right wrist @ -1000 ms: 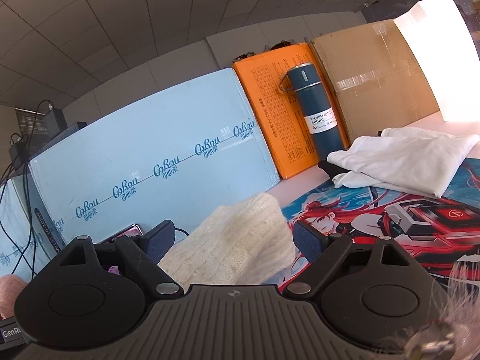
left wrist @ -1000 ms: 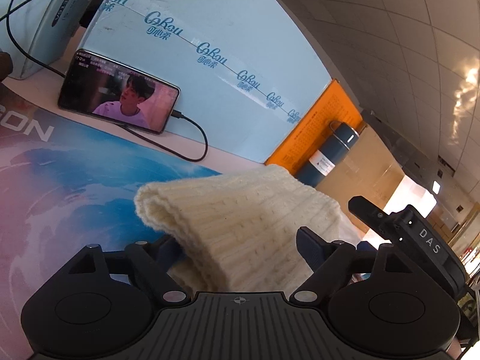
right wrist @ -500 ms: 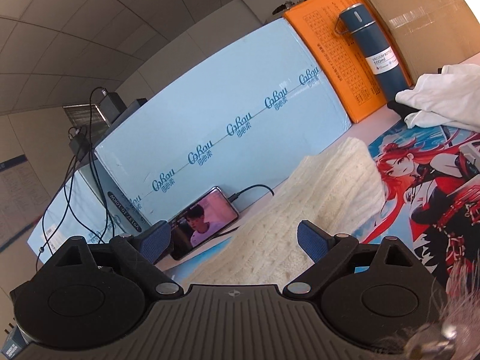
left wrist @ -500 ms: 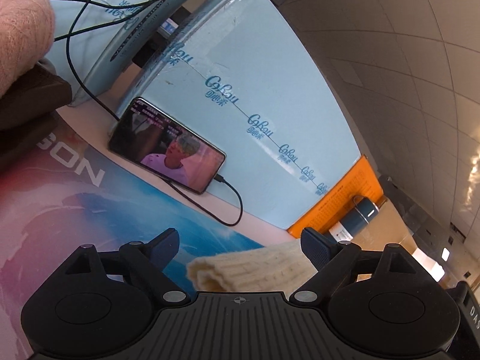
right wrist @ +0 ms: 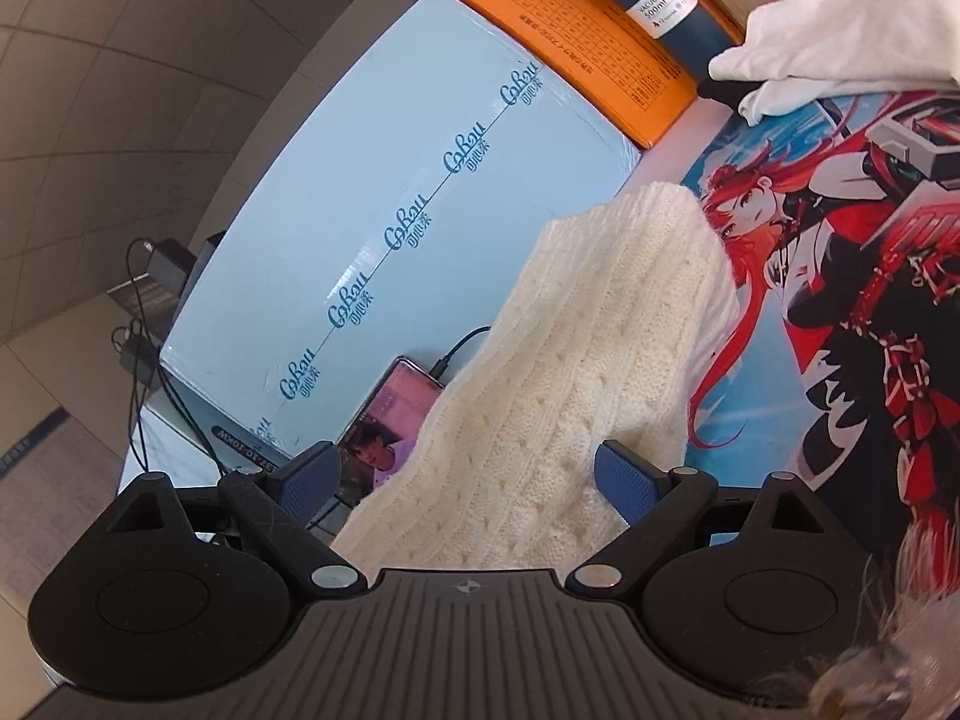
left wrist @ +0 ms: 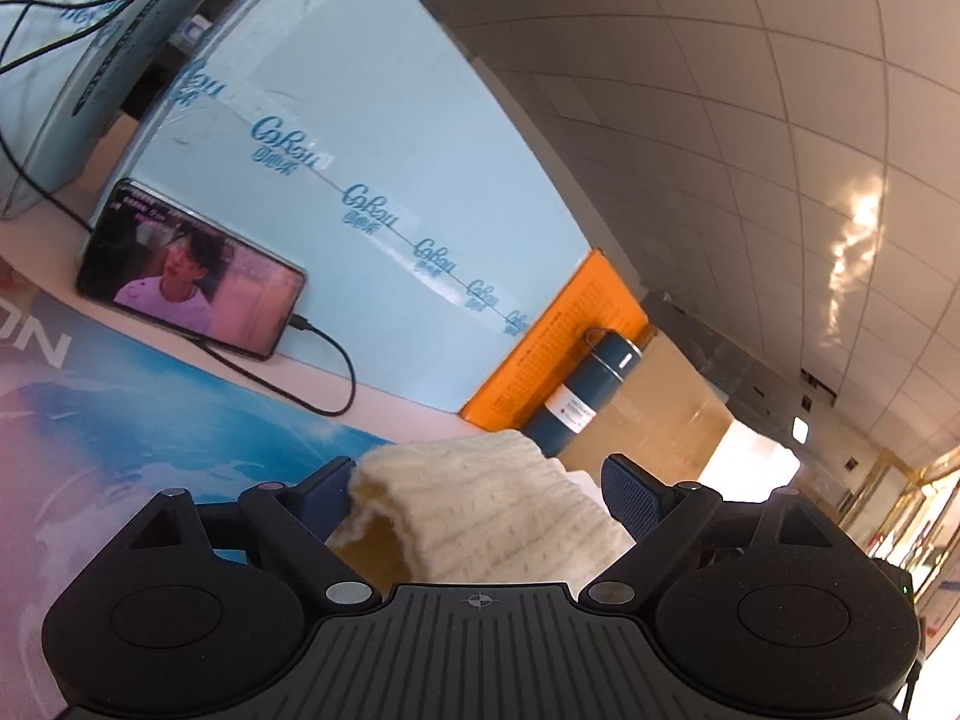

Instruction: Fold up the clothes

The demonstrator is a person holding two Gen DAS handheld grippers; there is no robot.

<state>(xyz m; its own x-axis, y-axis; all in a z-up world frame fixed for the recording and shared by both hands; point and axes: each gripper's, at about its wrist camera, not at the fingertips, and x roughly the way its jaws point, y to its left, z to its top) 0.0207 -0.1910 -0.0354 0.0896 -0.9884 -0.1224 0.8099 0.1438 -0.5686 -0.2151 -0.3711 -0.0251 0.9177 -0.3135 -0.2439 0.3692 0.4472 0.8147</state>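
A cream cable-knit sweater [right wrist: 576, 360] lies on a printed desk mat [right wrist: 840, 300]. In the left wrist view its folded end [left wrist: 480, 504] sits between my fingers. My left gripper [left wrist: 480, 486] is open, its jaws wide apart around the knit. My right gripper [right wrist: 468, 474] is open too, with the sweater running up between its blue pads [right wrist: 624, 480]. I cannot tell whether the pads touch the fabric.
A phone [left wrist: 192, 276] playing video leans on a light blue box [left wrist: 360, 192], with a cable. A teal bottle [left wrist: 588, 396] stands by an orange box [left wrist: 558, 336]. White folded cloth [right wrist: 840, 24] lies at the mat's far right.
Both grippers tilted and shifted over the sweater. The left view swung back toward the phone and sweater end. The right gripper rolled, and more of the knit now lies between its fingers.
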